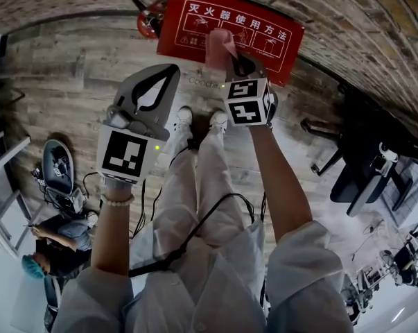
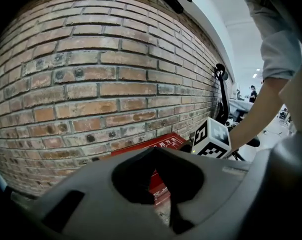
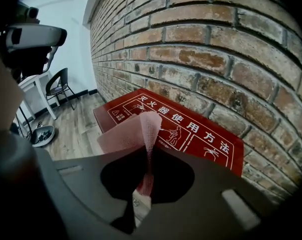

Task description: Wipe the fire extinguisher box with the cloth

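Brick wall (image 1: 361,12), plank floor (image 1: 63,68): the right gripper (image 3: 146,151) holds a pink cloth (image 3: 135,131) over the red box (image 3: 201,139).

The box stands on the floor at the foot of the wall, its top printed with white characters and pictograms. The right jaws are closed on the cloth's lower part. Its free end fans out past the tips over the near edge of the box top, and I cannot tell whether it touches. The left gripper (image 1: 168,71) hangs to the left of the box over bare floor, jaws closed tip to tip with nothing between them. A red extinguisher (image 1: 150,18) sits just beside the box's left end. The person's shoes (image 1: 183,116) stand near the box.
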`<act>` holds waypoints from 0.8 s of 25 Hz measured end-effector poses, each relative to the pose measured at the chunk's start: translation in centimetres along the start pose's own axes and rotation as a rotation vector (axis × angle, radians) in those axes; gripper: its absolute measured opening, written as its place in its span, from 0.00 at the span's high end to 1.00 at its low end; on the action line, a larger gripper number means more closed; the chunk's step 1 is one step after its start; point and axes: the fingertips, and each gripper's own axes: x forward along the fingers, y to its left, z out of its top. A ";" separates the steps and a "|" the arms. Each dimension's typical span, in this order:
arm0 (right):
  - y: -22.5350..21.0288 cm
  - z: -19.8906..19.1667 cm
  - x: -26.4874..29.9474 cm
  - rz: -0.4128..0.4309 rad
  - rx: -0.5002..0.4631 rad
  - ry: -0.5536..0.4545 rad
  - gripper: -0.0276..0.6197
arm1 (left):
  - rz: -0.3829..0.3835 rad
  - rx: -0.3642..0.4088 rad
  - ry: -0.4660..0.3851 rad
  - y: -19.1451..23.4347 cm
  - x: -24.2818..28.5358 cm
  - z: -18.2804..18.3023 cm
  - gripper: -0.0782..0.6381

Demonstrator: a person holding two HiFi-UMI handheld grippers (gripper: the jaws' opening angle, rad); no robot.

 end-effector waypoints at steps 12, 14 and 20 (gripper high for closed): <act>-4.4 -3.8 -2.6 -0.061 0.040 0.011 0.92 | -0.041 0.019 0.012 -3.5 1.7 0.8 0.90; -5.0 -4.2 -3.0 -0.069 0.046 0.012 0.92 | -0.048 0.023 0.012 -3.9 1.8 0.9 0.90; -7.0 -5.7 -4.0 -0.105 0.080 0.019 0.92 | -0.063 0.030 0.015 -4.8 2.4 1.1 0.90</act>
